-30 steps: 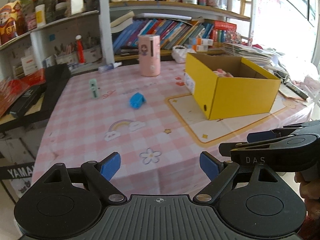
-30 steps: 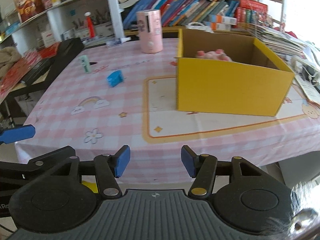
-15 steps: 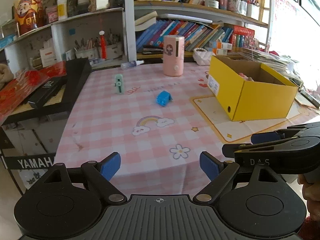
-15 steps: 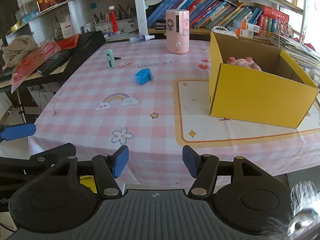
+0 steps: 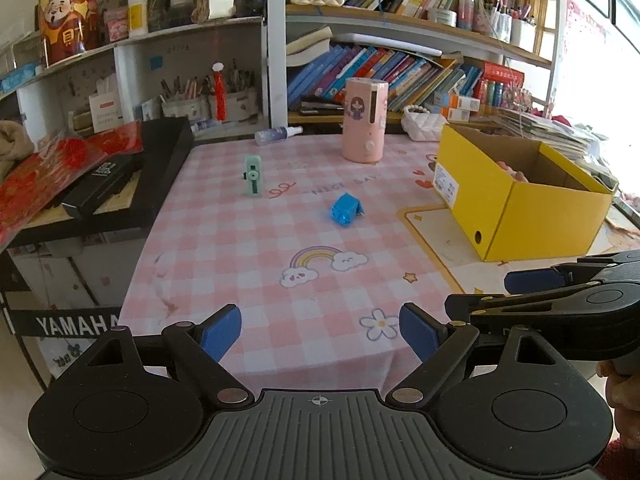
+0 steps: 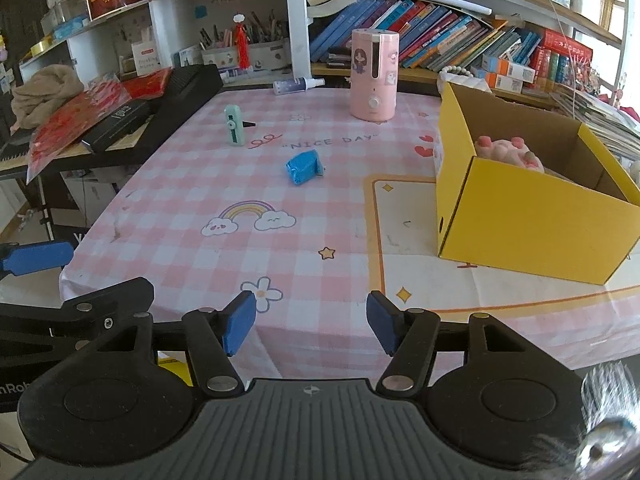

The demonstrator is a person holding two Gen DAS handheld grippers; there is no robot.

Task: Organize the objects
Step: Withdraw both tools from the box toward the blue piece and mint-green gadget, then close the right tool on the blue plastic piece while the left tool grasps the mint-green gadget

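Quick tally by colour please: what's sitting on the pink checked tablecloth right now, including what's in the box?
Pink: 2, the humidifier and the plush toy inside the box
Blue: 1, the crumpled packet
Green: 1, the small upright gadget
Yellow: 1, the cardboard box
Total: 5

**Readable lettering around the two grippers**

Ahead of the right gripper (image 6: 311, 323), the pink checked tablecloth (image 6: 304, 216) carries "NICE DAY" in quotation marks, printed between the blue packet (image 6: 303, 167) and the pink cylinder (image 6: 374, 75).

Low to the left of the left gripper (image 5: 320, 330), white capitals spell "YAMAHA" on a black band (image 5: 64, 323) beneath the keyboard (image 5: 132, 176). The white label on the yellow box (image 5: 532, 216) and the book spines beyond are too small to read.
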